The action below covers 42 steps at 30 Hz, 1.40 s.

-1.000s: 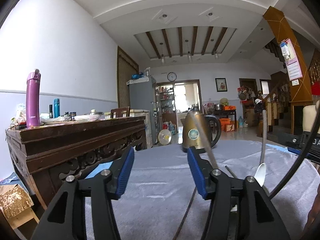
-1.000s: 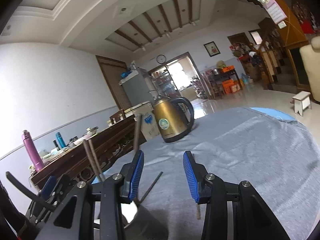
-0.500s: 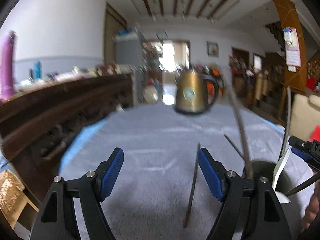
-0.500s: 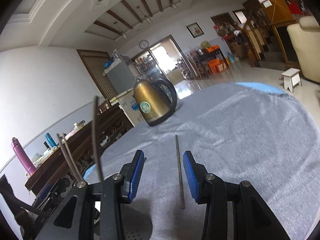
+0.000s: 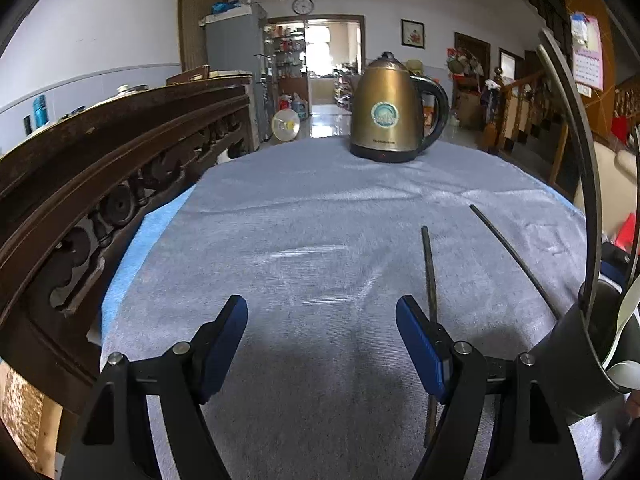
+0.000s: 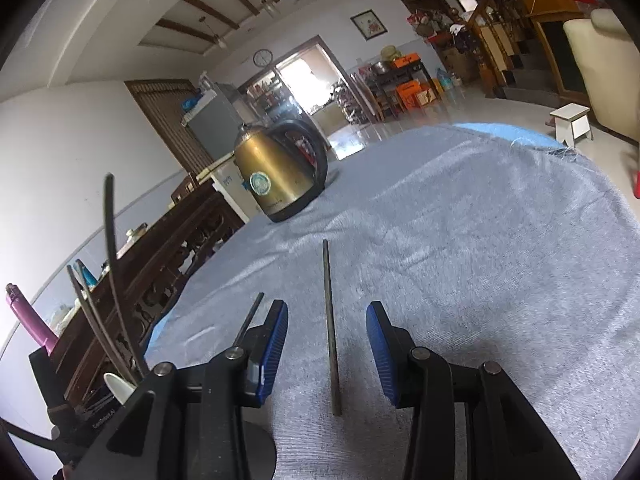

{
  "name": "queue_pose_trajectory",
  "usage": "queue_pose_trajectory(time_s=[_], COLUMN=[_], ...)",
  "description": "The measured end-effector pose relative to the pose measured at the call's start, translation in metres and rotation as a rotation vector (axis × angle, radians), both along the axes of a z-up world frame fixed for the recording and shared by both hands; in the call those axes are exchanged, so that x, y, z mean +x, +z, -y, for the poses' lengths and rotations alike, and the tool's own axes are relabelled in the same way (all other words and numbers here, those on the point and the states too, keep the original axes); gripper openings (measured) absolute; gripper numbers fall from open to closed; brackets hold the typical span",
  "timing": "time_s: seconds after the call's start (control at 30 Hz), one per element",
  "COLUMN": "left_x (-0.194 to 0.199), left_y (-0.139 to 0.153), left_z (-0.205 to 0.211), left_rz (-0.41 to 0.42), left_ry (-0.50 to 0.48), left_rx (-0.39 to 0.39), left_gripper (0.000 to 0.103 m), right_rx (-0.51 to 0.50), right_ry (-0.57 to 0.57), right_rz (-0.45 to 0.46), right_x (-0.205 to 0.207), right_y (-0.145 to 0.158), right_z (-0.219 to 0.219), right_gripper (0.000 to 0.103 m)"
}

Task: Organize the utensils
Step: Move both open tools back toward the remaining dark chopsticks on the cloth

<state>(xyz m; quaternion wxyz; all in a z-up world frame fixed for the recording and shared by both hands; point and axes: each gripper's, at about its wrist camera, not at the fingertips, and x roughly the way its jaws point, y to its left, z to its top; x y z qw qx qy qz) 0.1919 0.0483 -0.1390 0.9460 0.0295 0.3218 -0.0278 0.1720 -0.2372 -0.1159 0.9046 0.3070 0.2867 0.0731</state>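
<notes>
A: What is on the table [image 5: 320, 220]?

B: Two dark chopsticks lie loose on the grey cloth. The nearer chopstick [image 6: 331, 328] lies between the right gripper [image 6: 327, 354]'s released jaws, untouched. The second chopstick [image 5: 516, 262] lies beside the dark utensil holder [image 5: 592, 360].

A: And the left gripper [image 5: 322, 348]?

B: Its jaws have just been opening; nothing is between them. Next, likely: lower the right jaws and close on the chopstick.

Left gripper [image 5: 322, 334], lower centre of frame, jaws apart and empty; right gripper [image 6: 327, 344], lower centre, likewise parted, gripping nothing.
</notes>
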Motion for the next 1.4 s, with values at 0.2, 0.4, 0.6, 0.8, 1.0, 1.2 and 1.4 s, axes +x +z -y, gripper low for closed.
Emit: queue_pose_trajectory(time_s=[0.2, 0.4, 0.6, 0.8, 1.0, 1.2, 1.4], left_x=[0.012, 0.018, 0.021, 0.022, 0.027, 0.032, 0.038], left_y=[-0.007, -0.012, -0.014, -0.016, -0.019, -0.019, -0.02], left_z=[0.007, 0.003, -0.002, -0.004, -0.002, 0.001, 0.003], left_rz=[-0.025, -0.045, -0.059, -0.079, -0.108, -0.124, -0.136], left_ry=[-0.018, 0.004, 0.025, 0.046, 0.056, 0.055, 0.051], left_rx=[0.084, 0.094, 0.117, 0.114, 0.117, 0.113, 0.11], left_gripper=[0.077, 0.077, 0.077, 0.077, 0.077, 0.077, 0.077], right_rx=[-0.026, -0.027, -0.012, -0.027, -0.035, -0.037, -0.048], right_ry=[0.02, 0.012, 0.009, 0.021, 0.026, 0.025, 0.032], right_rz=[-0.033, -0.048, -0.069, -0.07, -0.079, -0.087, -0.089], right_x=[0.023, 0.031, 0.033, 0.035, 0.038, 0.043, 0.05], right_y=[0.007, 0.006, 0.0, 0.0, -0.001, -0.002, -0.002], right_z=[-0.002, -0.003, -0.006, -0.012, -0.014, -0.015, -0.017], right_gripper=[0.044, 0.045, 0.045, 0.045, 0.045, 0.045, 0.046])
